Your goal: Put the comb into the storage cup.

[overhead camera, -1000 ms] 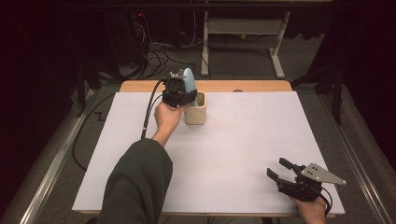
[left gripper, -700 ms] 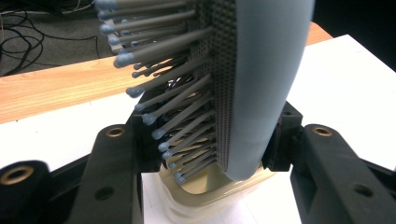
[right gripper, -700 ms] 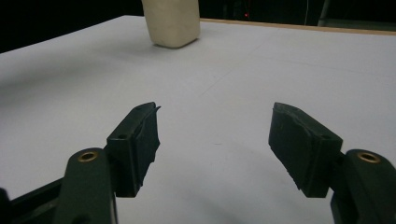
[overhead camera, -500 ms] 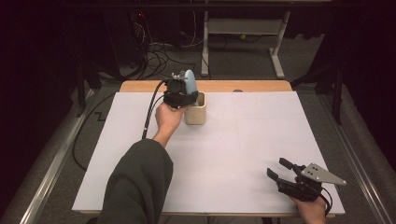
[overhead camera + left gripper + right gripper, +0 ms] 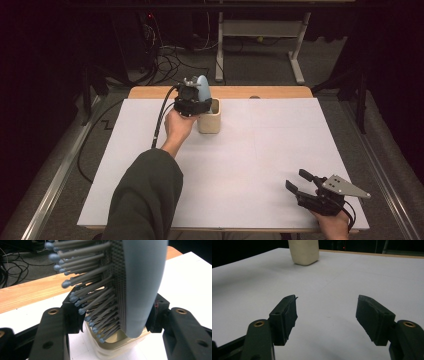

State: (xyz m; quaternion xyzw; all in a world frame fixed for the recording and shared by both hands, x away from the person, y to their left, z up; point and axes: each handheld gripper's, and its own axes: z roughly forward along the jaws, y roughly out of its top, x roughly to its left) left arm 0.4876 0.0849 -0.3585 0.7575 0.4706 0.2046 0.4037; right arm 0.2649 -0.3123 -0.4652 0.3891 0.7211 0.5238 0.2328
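Hairbrush (image 5: 142,285) stands head-up between the jaws of the left gripper (image 5: 192,102), its lower end already inside the cream cup (image 5: 209,117) at the upper middle of the high view, near the far wooden edge of the table (image 5: 150,200). The jaws have just been opening; in the left gripper view the brush sits between them, the right pad seems close against its smooth blue back, and the left pad stands among the bristles, so I judge the grip to be letting go rather than clamping.

Trouble could come from the brush being tall and top-heavy for a small cup: once freed it may lean onto the rim and tip the cup over, or slide out toward the wooden strip. Bristles (image 5: 82,311) could also snag on the left pad as the gripper draws away, dragging brush and cup along. Pulling straight up and clear of the bristles would lessen that.

The right gripper (image 5: 300,182) rests at the lower right of the high view, jaws spread and empty, well apart from the cup.
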